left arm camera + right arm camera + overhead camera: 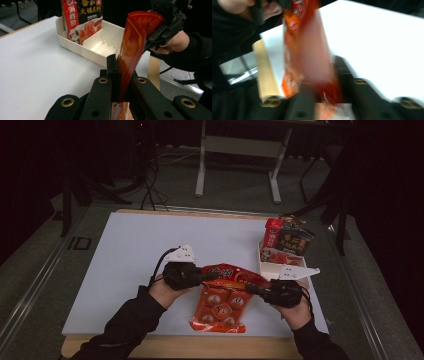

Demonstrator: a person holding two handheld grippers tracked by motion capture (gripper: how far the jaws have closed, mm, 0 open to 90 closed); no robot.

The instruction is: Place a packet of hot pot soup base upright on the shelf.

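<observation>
Both grippers are clamped on the glossy red-orange plastic snack bag, lower centre of the high view. My left gripper pinches its top left corner, my right gripper the top right edge. The bag hangs between them with its lower end at the near edge of the white table top.

In the left gripper view the jaws are closed on the bag's top seam, film running edge-on up to the right gripper at upper right. The right gripper view is motion-blurred, but the bag sits between the black jaws at bottom, so I read it as gripped.

Step in hand, as I judge it: carry the bag to the cream plastic divided tray at centre right and stand it in a slot.
- Keep both pinches level so the film stays taut and doesn't fold.
- Lift before going right; the bag's lower end looks to be dragging on the table.
- The tray's near compartment looks open; the far one holds the red-and-black hotpot seasoning pouch.

Clearance:
- Plenty of bare table at left and upper centre.
- Right side is tight: the tray sits near the table's right edge and the upright packets stand behind it.
- The bag's bottom is close to the wooden front lip; don't pull back toward me.
</observation>
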